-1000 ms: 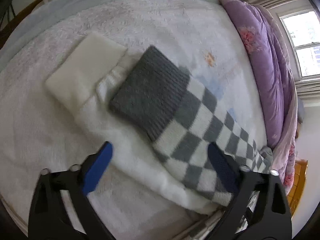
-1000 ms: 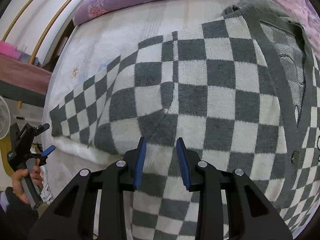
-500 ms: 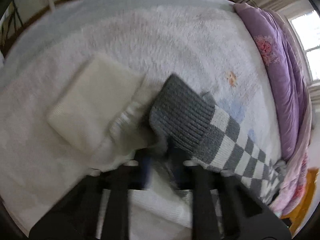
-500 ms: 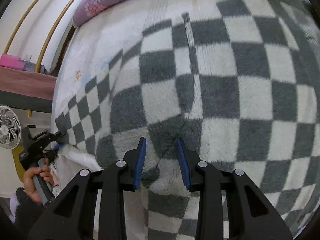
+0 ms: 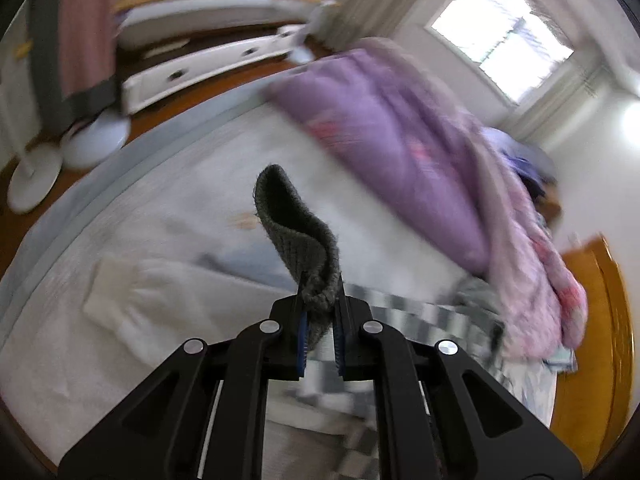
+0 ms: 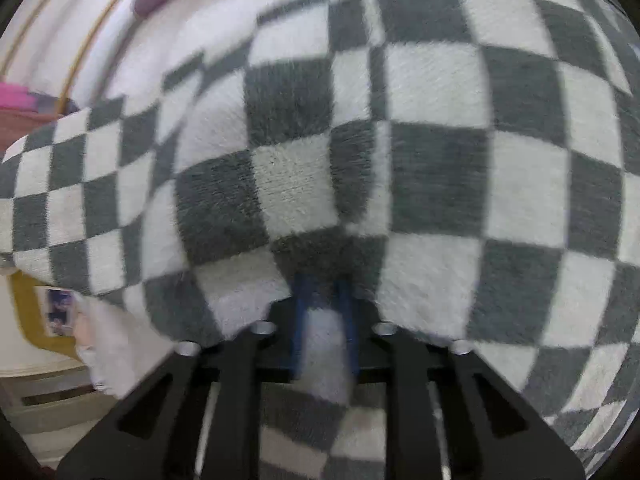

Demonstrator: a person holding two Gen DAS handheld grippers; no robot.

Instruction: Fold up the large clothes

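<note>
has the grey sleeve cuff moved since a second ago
Yes. The grey cuff lay flat on the white blanket beside the cream cuff; now the left gripper has closed on it and lifted it clear.

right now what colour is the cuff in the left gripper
Plain dark grey ribbed knit cuff, clearest in the left wrist view.

Motion blur smears the purple quilt (image 5: 384, 136), the window (image 5: 502, 44) and the white garment (image 5: 160, 300) in the left wrist view. The checked cardigan (image 6: 400, 160) runs past the right wrist picture's edges, and its pile hides the right gripper (image 6: 323, 300) tips.
</note>
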